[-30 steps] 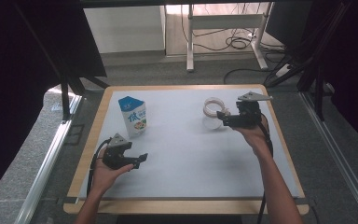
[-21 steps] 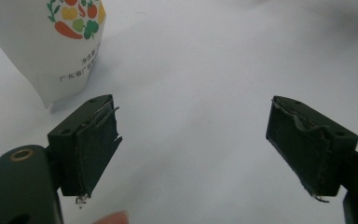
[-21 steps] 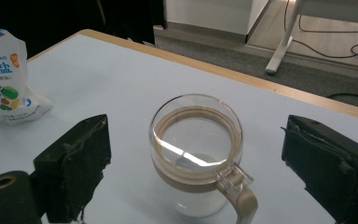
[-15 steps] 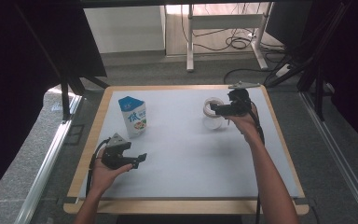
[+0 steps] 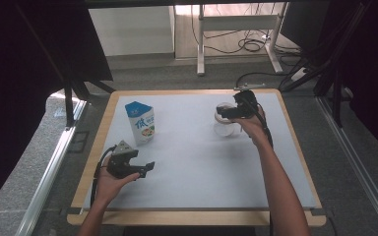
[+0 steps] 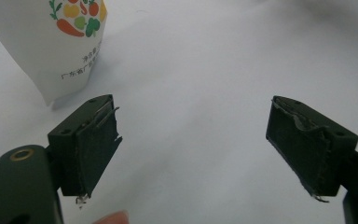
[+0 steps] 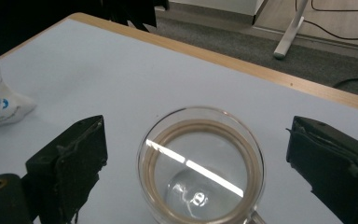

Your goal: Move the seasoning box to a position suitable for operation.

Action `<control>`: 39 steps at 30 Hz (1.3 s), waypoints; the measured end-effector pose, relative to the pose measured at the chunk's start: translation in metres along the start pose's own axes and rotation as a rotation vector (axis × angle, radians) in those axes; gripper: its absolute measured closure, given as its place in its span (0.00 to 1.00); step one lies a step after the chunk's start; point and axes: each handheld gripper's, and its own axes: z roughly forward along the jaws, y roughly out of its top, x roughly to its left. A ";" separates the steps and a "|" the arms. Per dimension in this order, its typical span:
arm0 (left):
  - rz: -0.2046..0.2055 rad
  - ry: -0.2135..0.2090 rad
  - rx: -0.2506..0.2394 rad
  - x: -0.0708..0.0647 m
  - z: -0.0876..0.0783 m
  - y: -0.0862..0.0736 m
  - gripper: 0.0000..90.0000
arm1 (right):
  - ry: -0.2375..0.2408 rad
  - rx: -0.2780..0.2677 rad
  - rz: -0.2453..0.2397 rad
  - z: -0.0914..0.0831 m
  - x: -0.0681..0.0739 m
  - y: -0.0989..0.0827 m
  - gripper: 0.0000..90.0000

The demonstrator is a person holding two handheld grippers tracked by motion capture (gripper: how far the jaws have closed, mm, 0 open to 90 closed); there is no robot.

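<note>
right gripper (image 7: 200, 172) over the glass cup (image 7: 201, 163), jaws wide apart, one on each side of the rim, neither touching. cup sits between and slightly below the jaws, so this looks like lining up for a side grasp across the round body; in the high view the same gripper (image 5: 229, 112) hangs right above the cup (image 5: 226, 123) near the far right of the table (image 5: 197, 162)

cup: clear thin glass, circular mouth, brownish ring just inside the rim, strong reflections on the bottom, start of a handle at the edge nearest the camera. slick and rigid, so I'd expect it to need a centred squeeze or it'll skate out

left gripper (image 6: 191, 149) parked low over bare white tabletop, jaws spread wide, nothing between them. jaw pads are black rubbery sheet, frayed at the edges

carton (image 6: 60, 42) stands upright beyond the left jaw, clear of it. white printed card with vegetable graphics, blue gabled top in the high view (image 5: 141, 122). probably left waiting for that idle hand
</note>
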 end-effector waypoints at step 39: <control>0.005 0.002 0.004 0.001 0.002 -0.001 0.18 | -0.003 0.153 -0.027 0.054 -0.006 -0.019 0.07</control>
